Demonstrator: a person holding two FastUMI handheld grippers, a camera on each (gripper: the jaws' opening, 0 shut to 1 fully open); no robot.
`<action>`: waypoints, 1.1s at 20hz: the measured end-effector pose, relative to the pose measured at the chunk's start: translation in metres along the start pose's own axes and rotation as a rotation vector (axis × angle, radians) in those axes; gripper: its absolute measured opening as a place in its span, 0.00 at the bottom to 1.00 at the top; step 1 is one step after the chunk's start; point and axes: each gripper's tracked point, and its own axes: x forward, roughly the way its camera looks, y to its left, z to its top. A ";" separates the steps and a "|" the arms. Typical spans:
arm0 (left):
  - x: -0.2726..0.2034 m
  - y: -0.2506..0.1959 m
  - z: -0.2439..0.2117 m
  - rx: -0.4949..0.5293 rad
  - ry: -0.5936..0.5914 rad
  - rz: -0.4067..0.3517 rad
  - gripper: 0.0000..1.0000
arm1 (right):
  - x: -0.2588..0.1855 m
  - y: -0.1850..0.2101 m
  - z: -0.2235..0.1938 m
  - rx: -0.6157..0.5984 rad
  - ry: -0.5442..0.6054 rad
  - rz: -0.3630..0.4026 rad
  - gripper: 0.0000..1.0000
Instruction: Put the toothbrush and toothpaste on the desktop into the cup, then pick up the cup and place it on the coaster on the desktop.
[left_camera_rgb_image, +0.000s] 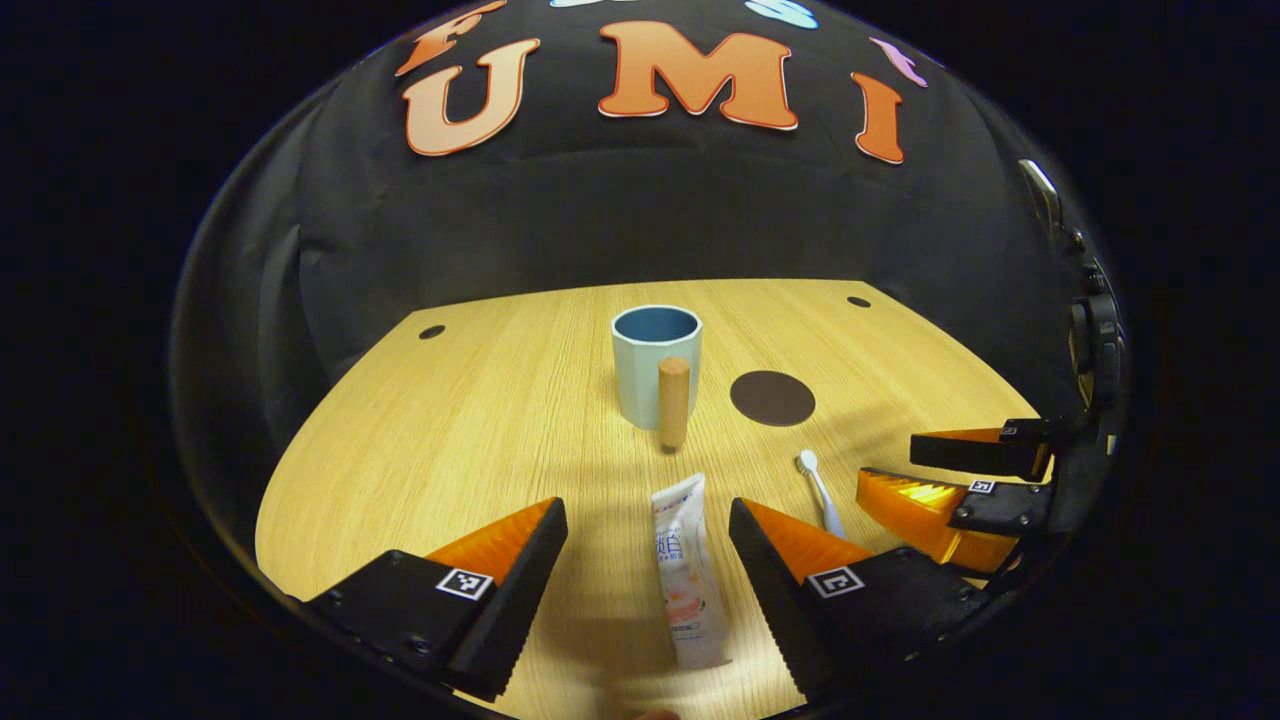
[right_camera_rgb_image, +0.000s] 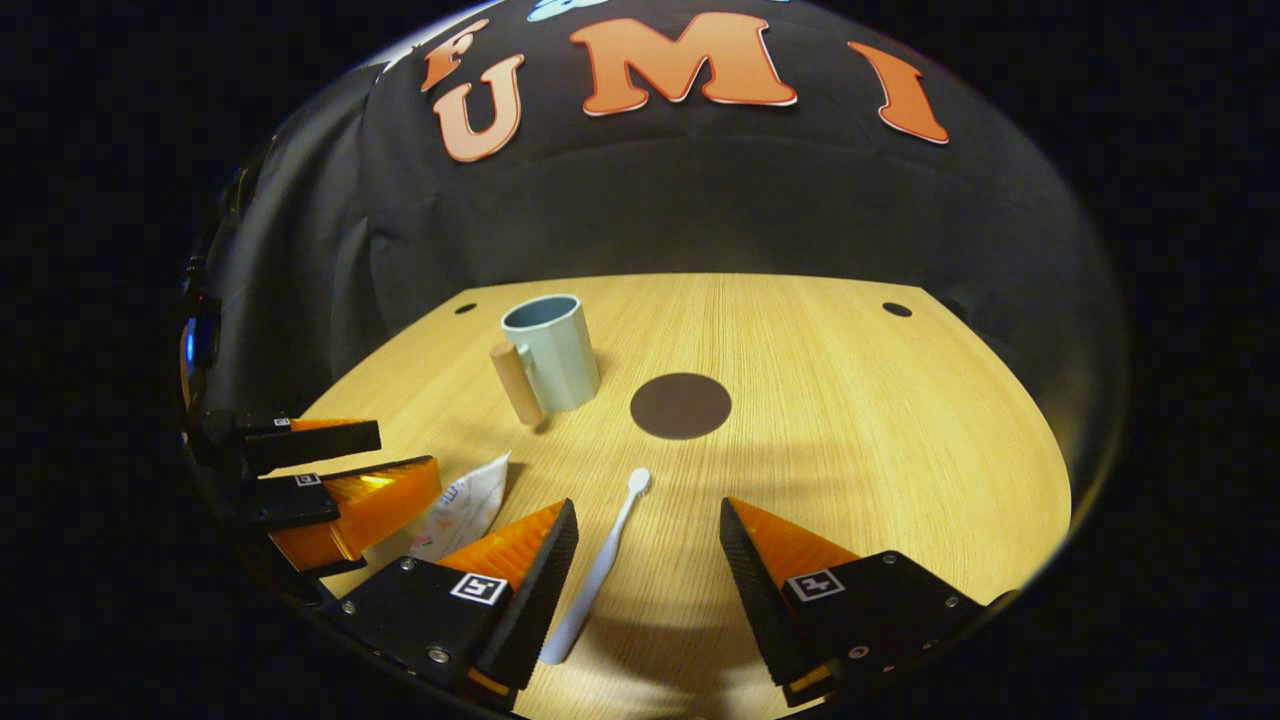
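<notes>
A pale blue cup (left_camera_rgb_image: 655, 362) with a wooden handle (left_camera_rgb_image: 674, 402) stands upright mid-table; in the right gripper view the cup (right_camera_rgb_image: 552, 350) is at the left. The white toothpaste tube (left_camera_rgb_image: 686, 570) lies flat between the spread fingers of my left gripper (left_camera_rgb_image: 648, 528), which is open and not touching it. A white toothbrush (right_camera_rgb_image: 600, 568) lies on the wood between the fingers of my open right gripper (right_camera_rgb_image: 648, 530), nearer the left finger. The toothbrush (left_camera_rgb_image: 821, 491) also lies right of the tube. The dark round coaster (right_camera_rgb_image: 680, 405) sits right of the cup.
The wooden desktop (right_camera_rgb_image: 880, 430) has small dark holes near its back corners (right_camera_rgb_image: 897, 309). Black cloth walls it in behind and at the sides. My right gripper (left_camera_rgb_image: 950, 475) appears at the right edge of the left gripper view, the left gripper (right_camera_rgb_image: 330, 470) at the left of the other.
</notes>
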 end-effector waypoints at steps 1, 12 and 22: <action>0.005 0.001 -0.009 -0.003 0.018 -0.001 0.98 | 0.004 0.003 -0.004 -0.002 0.025 -0.002 0.83; 0.016 0.002 -0.035 -0.043 0.105 -0.024 0.98 | 0.035 0.019 -0.028 -0.001 0.132 0.004 0.31; 0.032 -0.015 -0.054 -0.116 0.201 -0.056 0.64 | 0.021 0.019 -0.005 0.182 0.055 0.143 0.05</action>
